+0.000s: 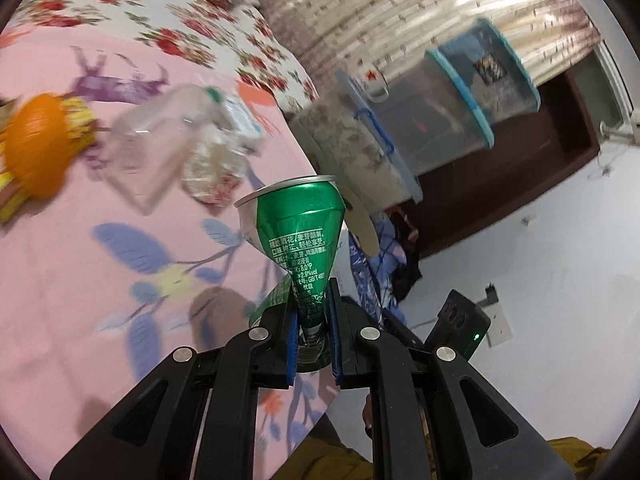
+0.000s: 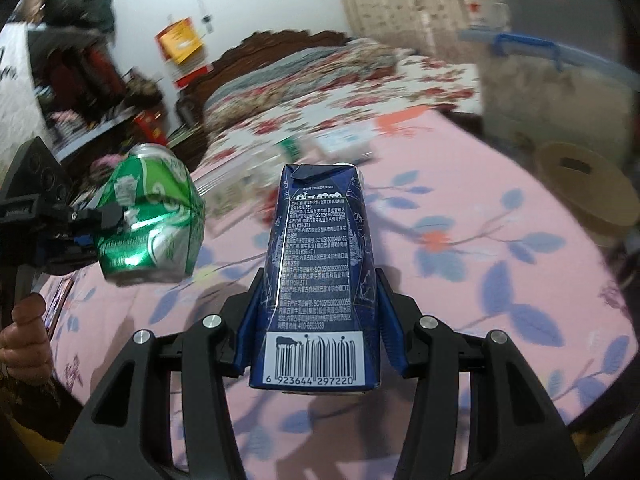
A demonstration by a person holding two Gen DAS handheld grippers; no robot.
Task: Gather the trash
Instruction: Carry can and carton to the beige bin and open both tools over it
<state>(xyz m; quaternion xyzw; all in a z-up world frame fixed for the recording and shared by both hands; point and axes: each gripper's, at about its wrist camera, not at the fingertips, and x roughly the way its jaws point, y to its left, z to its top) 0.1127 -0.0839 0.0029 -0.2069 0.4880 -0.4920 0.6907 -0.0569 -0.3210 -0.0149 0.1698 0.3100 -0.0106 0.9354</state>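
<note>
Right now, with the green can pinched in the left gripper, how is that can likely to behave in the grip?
The green can looks soft: the left gripper has squeezed its lower end into a narrow wedge, and the right wrist view shows creased walls. It is probably empty and light. The glossy, tapered metal could slip or swivel between the pads.

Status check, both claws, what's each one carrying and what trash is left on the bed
Left claw shut on crushed green can. Right claw shut on blue milk carton. Clear plastic bottle and wrappers left on pink bedsheet.

Black left gripper [image 1: 314, 328], right gripper [image 2: 320, 320]: blue-lined jaws, silver pivot screws; mustard-yellow clothing.
</note>
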